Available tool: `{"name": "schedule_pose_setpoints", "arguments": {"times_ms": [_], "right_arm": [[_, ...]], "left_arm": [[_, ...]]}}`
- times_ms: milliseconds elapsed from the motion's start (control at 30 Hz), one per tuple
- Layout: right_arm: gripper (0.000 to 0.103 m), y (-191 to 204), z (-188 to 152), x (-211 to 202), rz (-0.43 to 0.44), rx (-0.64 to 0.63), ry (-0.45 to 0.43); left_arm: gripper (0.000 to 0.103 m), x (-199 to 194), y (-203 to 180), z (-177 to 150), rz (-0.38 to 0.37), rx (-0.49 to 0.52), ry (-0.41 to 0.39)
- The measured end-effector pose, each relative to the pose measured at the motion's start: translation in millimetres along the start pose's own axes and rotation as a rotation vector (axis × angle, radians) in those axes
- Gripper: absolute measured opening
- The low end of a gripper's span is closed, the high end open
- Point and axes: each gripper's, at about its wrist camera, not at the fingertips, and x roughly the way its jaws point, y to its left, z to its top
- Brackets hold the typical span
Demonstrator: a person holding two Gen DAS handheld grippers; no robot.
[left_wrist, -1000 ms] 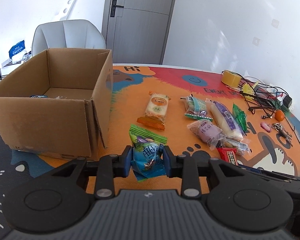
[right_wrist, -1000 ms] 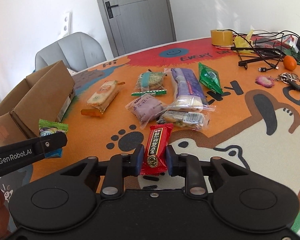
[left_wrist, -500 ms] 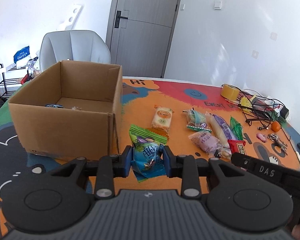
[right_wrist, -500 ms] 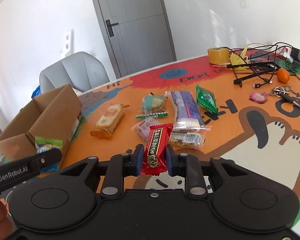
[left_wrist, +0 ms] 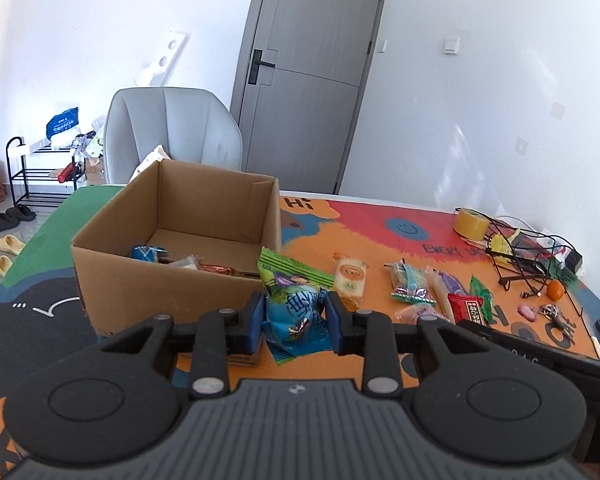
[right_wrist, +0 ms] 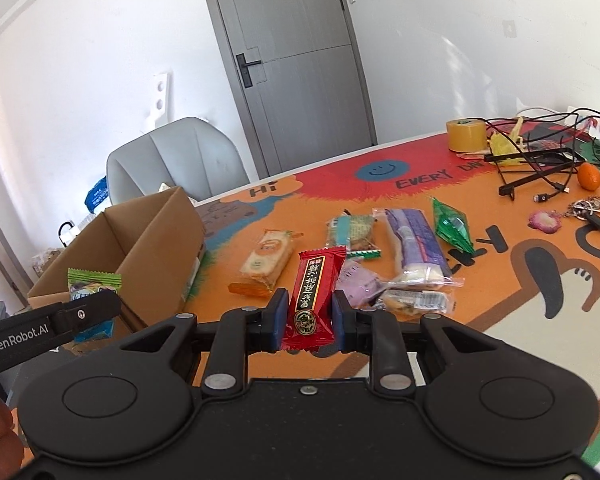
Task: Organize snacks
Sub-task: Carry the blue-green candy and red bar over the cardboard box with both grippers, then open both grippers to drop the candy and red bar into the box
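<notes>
One cardboard box (left_wrist: 172,264), open-topped, ahead and left of both grippers, nearer the left; a few wrapped snacks (left_wrist: 180,258) on its floor. Six or so packets (right_wrist: 380,256) loose on the mat (right_wrist: 500,280), right of the box. Left gripper (left_wrist: 294,318): jaws clamped on a blue-green pouch (left_wrist: 294,300), long axis upright, just short of the box's near wall. Right gripper (right_wrist: 306,316): jaws clamped on a red bar (right_wrist: 312,296), long axis pointing away, box well off to its left.
</notes>
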Motion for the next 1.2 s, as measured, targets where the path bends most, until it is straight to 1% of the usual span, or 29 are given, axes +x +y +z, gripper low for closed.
{"name": "schedule_pose_setpoints", "arguments": {"times_ms": [267,600,867,1033,1100,1167,1200], "right_arm": [[0.025,23.6,13.7,7.3,0.055,-0.021,-0.028],[0.025,62.3,28.1,25.1,0.123,-0.062,-0.033],[0.025,90.9,39.0,41.1,0.182,-0.084,-0.035],[0.025,104.2,45.1,48.2,0.208,-0.095,-0.038],[0.025,106.7,47.6,50.9,0.216,-0.094,-0.039],[0.025,107.3,50.8,53.1,0.224,-0.088,-0.036],[0.025,106.9,52.4,54.0,0.229,-0.086,-0.036]], "left_arm": [[0.031,-3.4,14.7,18.7,0.031,-0.016,-0.047],[0.031,11.3,47.7,45.8,0.098,-0.065,-0.077],[0.031,27.5,65.6,58.4,0.150,-0.076,-0.080],[0.032,38.5,78.7,64.4,0.168,-0.098,-0.060],[0.035,40.5,83.5,68.8,0.170,-0.117,-0.055],[0.038,37.1,88.2,71.5,0.179,-0.140,-0.067],[0.041,34.8,90.2,72.3,0.186,-0.145,-0.073]]}}
